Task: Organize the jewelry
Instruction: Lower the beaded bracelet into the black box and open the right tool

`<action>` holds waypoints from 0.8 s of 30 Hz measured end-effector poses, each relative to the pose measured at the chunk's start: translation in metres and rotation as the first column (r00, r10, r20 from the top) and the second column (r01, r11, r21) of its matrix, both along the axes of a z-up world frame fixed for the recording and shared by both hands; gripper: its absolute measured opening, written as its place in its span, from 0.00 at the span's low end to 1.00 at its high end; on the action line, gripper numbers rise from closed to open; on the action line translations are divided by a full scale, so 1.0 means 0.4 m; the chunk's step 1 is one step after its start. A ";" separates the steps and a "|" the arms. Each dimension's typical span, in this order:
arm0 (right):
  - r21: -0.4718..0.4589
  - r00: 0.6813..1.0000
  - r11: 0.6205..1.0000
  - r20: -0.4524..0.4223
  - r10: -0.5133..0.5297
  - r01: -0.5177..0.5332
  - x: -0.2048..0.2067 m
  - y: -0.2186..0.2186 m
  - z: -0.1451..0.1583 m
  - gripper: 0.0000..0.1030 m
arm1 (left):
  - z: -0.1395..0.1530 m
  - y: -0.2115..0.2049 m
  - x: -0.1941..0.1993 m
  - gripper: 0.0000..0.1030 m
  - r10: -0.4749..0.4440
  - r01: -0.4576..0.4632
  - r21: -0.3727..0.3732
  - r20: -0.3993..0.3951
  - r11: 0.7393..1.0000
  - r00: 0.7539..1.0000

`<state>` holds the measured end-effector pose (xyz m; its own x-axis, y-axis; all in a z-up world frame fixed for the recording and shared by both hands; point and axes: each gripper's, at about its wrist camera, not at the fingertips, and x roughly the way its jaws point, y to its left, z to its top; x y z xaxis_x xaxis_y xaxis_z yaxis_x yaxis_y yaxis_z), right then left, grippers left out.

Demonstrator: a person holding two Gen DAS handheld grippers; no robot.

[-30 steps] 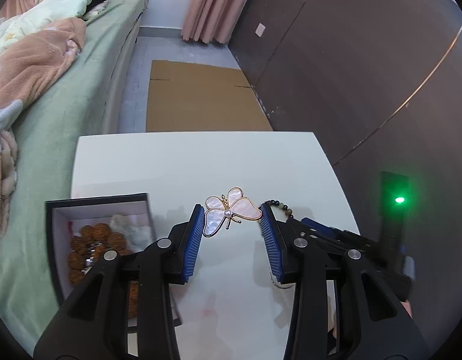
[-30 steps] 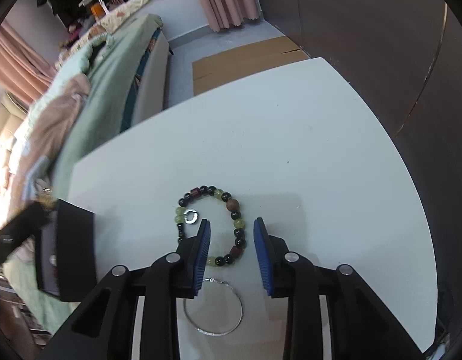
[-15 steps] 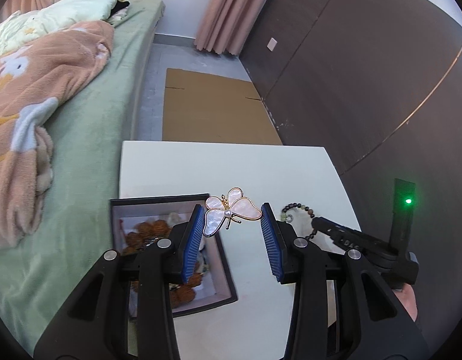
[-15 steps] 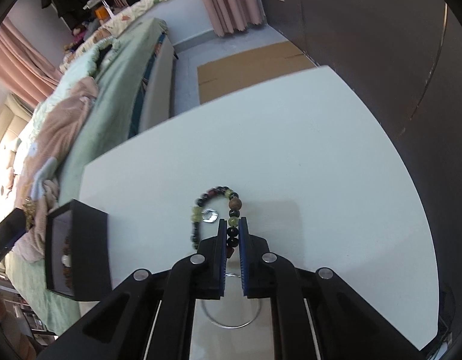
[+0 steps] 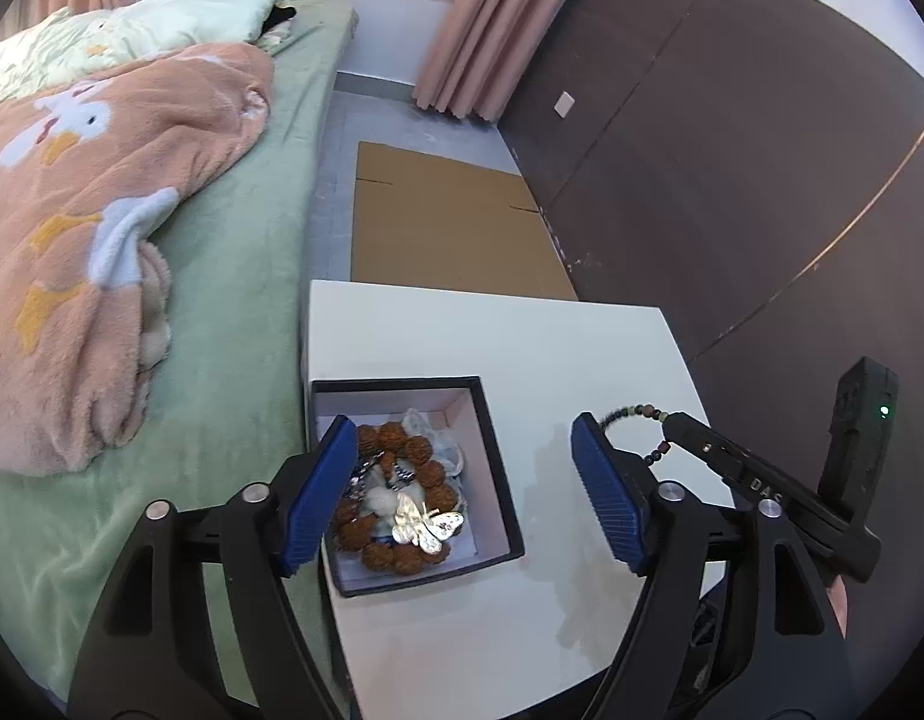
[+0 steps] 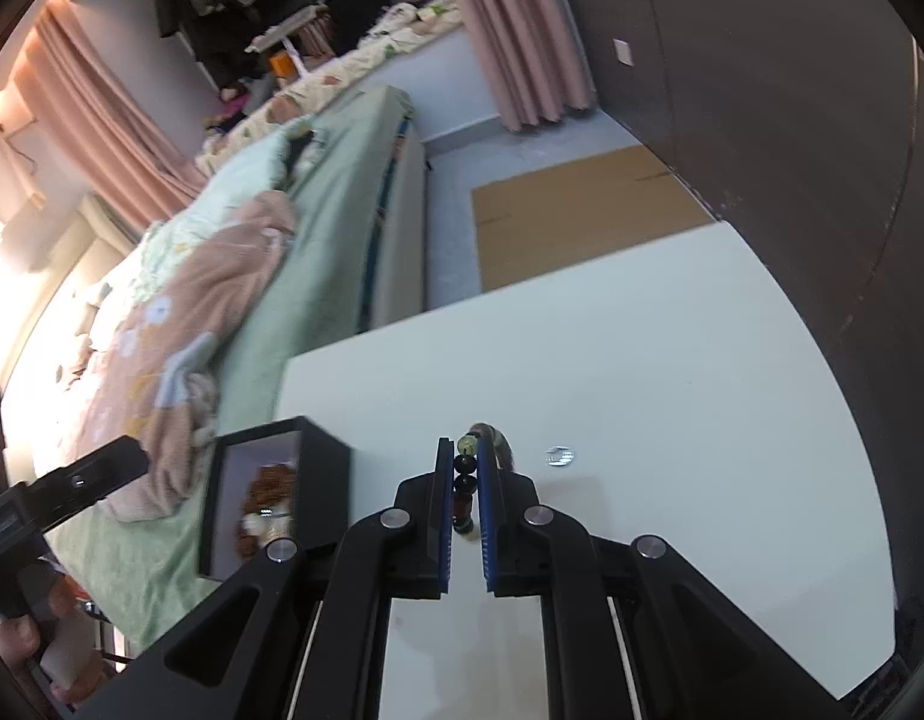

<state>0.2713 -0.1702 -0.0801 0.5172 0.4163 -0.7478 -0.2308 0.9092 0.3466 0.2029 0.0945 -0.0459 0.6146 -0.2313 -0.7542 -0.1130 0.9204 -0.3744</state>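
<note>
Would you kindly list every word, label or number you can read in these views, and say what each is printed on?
"DAS": pale letters on the right gripper's black arm, left wrist view; possibly cut off.
Lettering on the left gripper's arm at the right wrist view's left edge: too blurred to read.
Nothing else readable.

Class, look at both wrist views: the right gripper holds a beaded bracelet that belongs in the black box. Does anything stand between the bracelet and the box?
Yes. The left gripper, jaws opening and empty, hangs over the black box, above the butterfly brooch. Otherwise only bare table separates the beaded bracelet, clamped in the right gripper, from the box.
</note>
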 end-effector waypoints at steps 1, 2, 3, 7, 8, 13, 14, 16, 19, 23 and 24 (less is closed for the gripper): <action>0.009 1.000 1.000 0.007 0.006 -0.006 -0.006 0.006 0.005 0.07 | -0.001 0.009 -0.010 0.76 0.006 -0.006 0.001 0.000 1.000 1.000; 0.024 1.000 1.000 0.019 0.015 -0.015 -0.014 0.013 0.014 0.07 | -0.004 0.016 -0.018 0.76 0.011 -0.011 0.003 -0.001 1.000 1.000; 0.037 0.999 0.999 0.030 0.023 -0.024 -0.021 0.020 0.022 0.07 | -0.006 0.023 -0.025 0.77 0.015 -0.015 0.002 -0.002 1.000 1.000; 0.096 0.995 0.993 0.070 0.066 -0.073 -0.049 0.057 0.056 0.07 | -0.010 0.055 -0.045 0.84 0.037 -0.037 0.001 0.002 0.999 0.999; 0.113 0.995 0.990 0.073 0.074 -0.082 -0.055 0.065 0.062 0.07 | -0.010 0.063 -0.049 0.85 0.044 -0.044 0.002 0.004 0.999 0.999; 0.160 0.987 0.977 0.105 0.122 -0.138 -0.074 0.117 0.095 0.07 | -0.004 0.100 -0.061 0.93 0.073 -0.073 -0.011 0.026 0.997 0.997; 0.160 0.985 0.976 0.113 0.132 -0.149 -0.077 0.131 0.099 0.07 | -0.003 0.106 -0.063 0.93 0.078 -0.077 -0.012 0.028 0.997 0.997; 0.163 0.981 0.972 0.119 0.150 -0.168 -0.078 0.155 0.102 0.07 | -0.003 0.115 -0.064 0.93 0.087 -0.087 -0.016 0.029 0.996 0.996; 0.154 0.980 0.971 0.107 0.169 -0.184 -0.075 0.188 0.095 0.08 | -0.009 0.130 -0.063 0.93 0.090 -0.089 -0.028 0.021 0.996 0.996; 0.142 0.977 0.969 0.098 0.188 -0.201 -0.076 0.221 0.078 0.08 | -0.016 0.144 -0.061 0.93 0.089 -0.089 -0.039 0.013 0.995 0.996; 0.139 0.976 0.969 0.095 0.194 -0.206 -0.075 0.230 0.073 0.08 | -0.016 0.147 -0.061 0.93 0.090 -0.090 -0.041 0.014 0.995 0.996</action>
